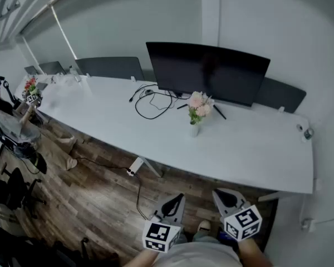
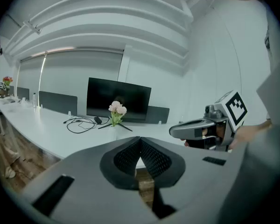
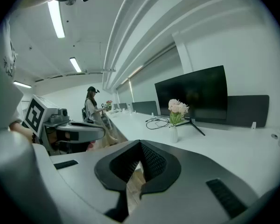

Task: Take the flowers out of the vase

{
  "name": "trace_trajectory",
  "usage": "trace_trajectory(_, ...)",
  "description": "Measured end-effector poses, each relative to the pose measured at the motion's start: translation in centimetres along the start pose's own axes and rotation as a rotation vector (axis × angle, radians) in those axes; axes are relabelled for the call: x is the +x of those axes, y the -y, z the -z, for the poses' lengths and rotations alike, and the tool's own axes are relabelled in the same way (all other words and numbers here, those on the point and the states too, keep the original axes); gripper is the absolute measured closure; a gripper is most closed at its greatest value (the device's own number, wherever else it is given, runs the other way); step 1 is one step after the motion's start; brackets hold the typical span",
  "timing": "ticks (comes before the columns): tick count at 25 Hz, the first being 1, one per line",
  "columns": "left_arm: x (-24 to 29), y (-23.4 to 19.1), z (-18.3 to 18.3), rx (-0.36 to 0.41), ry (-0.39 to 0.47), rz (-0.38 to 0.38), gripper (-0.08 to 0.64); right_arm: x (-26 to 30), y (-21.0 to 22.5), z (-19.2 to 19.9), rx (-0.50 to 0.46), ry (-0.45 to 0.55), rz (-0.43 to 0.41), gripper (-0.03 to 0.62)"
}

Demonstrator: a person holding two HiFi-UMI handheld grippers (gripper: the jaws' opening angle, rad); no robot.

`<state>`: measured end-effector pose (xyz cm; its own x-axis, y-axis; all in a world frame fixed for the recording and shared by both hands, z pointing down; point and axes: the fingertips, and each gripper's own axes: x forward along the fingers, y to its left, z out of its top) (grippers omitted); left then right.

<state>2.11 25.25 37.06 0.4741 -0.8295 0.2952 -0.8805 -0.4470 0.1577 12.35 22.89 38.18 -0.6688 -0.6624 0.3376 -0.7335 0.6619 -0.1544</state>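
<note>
A bunch of pale pink flowers (image 1: 200, 105) stands in a small white vase (image 1: 195, 129) on the long white table (image 1: 250, 149), in front of the black monitor (image 1: 211, 71). The flowers (image 2: 116, 109) show far off in the left gripper view, and the flowers (image 3: 178, 108) with the vase (image 3: 174, 134) in the right gripper view. My left gripper (image 1: 172, 204) and right gripper (image 1: 225, 196) hang side by side over the floor, well short of the table's near edge. Both are shut with nothing between the jaws.
A black cable (image 1: 153, 102) loops on the table left of the vase. A white power strip (image 1: 134, 167) lies on the wooden floor under the table. At the far left a person (image 1: 8, 121) stands by another bunch of flowers (image 1: 30, 85). A small bottle (image 1: 307, 132) sits at the table's right end.
</note>
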Motion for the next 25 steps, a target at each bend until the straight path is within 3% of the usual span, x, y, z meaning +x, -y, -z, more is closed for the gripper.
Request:
trace_trajectory(10, -0.3, -0.5, 0.1, 0.009, -0.021, 0.03, 0.557, 0.4, -0.9, -0.1, -0.005, -0.007, 0.005, 0.561)
trace_trajectory(14, -0.4, -1.2, -0.2, 0.017, -0.017, 0.043, 0.557, 0.7, -0.7, -0.7, 0.062, 0.013, 0.012, 0.561)
trace_trajectory(25, -2.6, -5.2, 0.6, 0.04, -0.028, 0.058, 0.557, 2.3, -2.6, -1.6, 0.062, 0.045, 0.074, 0.56)
